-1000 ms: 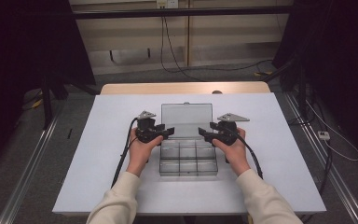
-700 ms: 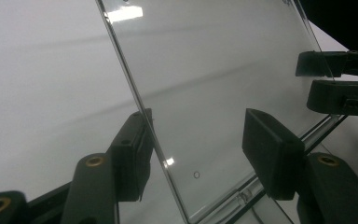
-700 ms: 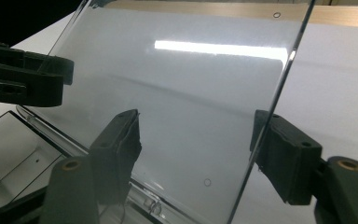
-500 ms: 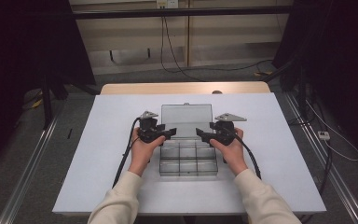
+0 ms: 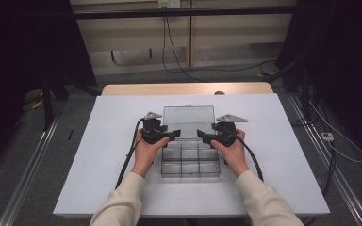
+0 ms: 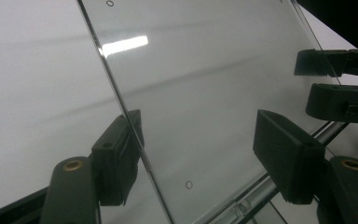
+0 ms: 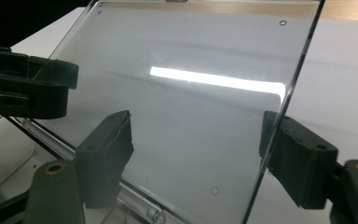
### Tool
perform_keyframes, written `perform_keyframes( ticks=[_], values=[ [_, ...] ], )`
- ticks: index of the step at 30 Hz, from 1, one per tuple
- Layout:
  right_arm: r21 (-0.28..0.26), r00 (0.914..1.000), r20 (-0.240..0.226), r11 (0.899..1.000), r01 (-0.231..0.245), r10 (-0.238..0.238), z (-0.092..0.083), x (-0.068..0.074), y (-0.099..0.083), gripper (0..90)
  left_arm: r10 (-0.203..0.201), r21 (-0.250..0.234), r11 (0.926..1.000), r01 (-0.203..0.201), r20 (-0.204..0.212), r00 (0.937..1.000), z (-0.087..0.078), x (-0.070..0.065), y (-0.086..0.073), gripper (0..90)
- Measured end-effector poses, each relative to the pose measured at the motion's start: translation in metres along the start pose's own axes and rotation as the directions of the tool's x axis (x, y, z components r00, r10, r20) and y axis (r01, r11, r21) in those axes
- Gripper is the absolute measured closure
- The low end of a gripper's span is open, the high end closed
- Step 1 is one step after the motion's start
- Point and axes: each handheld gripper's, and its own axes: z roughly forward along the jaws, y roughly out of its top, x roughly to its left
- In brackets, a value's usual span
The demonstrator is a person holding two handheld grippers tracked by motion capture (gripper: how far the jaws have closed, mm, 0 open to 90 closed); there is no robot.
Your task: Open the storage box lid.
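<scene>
Left gripper (image 5: pixel 175 134) at the left edge of the clear lid (image 5: pixel 188 121), jaws just widened, the lid's edge passing between them with a gap on the inner side in the left gripper view; pads (image 6: pixel 117 163) not pressing, so no hold. Right gripper (image 5: pixel 201 135) at the lid's right edge likewise, jaws just widened and standing clear of the plastic on both sides, pads (image 7: pixel 105 156) off it, nothing gripped.

Clear box (image 5: pixel 189 160) in the middle of the white table (image 5: pixel 287 155), between the 2 hands, its tray of small compartments toward the person, lid hinged at the far side and tilted back open. Long axis of the tray running away from the person; lid leaning toward the far end of the table.

Step in hand, by the look of it: letting go of the opened lid. Next move probably calls for drawing both grippers outward, level, without catching the lid's edges or knocking it shut.
</scene>
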Motion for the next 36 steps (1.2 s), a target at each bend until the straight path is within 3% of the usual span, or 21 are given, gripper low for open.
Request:
perform_keyframes(
  ticks=[17,36],
  values=[
    [0.028,0.9980,-0.011,0.998,-0.062,0.062,0.0068,-0.0038,-0.0032,17.8,-0.036,0.032,0.9989,0.036,0.021,0.9991,0.0072,0.0034,-0.0032,21.2],
    [0.060,0.9907,-0.039,0.990,-0.128,0.130,0.0096,-0.0086,-0.0058,16.0,-0.072,0.052,0.9962,0.070,0.035,0.9968,0.0100,0.0064,-0.0049,16.7]
  ],
)
